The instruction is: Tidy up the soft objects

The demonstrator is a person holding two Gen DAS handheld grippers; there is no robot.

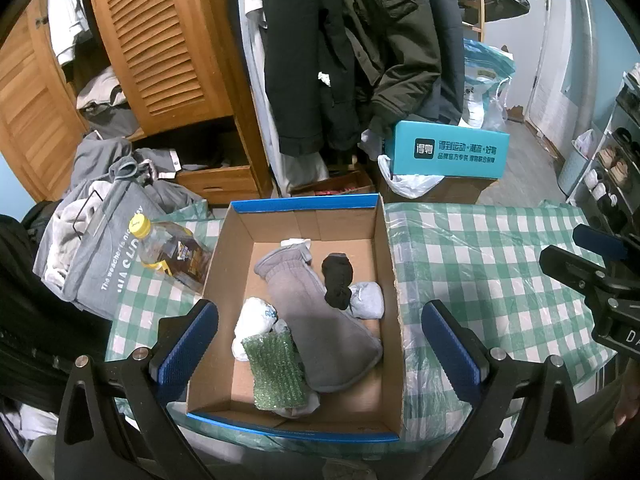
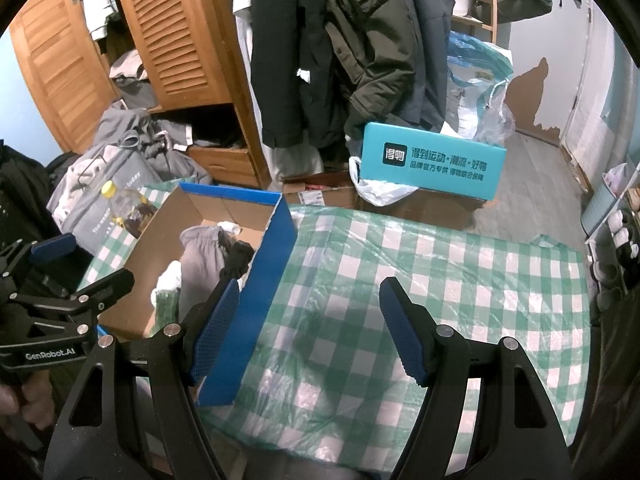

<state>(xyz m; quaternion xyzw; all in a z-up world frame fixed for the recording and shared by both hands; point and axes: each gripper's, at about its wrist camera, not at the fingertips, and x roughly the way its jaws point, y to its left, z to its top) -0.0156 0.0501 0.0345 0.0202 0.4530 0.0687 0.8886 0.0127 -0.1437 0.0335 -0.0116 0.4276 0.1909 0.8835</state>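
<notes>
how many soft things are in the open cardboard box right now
6 visible in the cardboard box: long grey sock down the middle, black sock, pale bundle right, white bundle left, green sponge near front, white piece at back. More may lie underneath.

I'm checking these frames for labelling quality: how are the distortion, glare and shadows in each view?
Left wrist view: strong fisheye bending, with dark corners and the wardrobe bowed; the box interior is evenly lit and sharp. Right wrist view: the same bending; sheen on the plastic-covered tablecloth, a soft shadow between the open jaws of the right gripper.
</notes>
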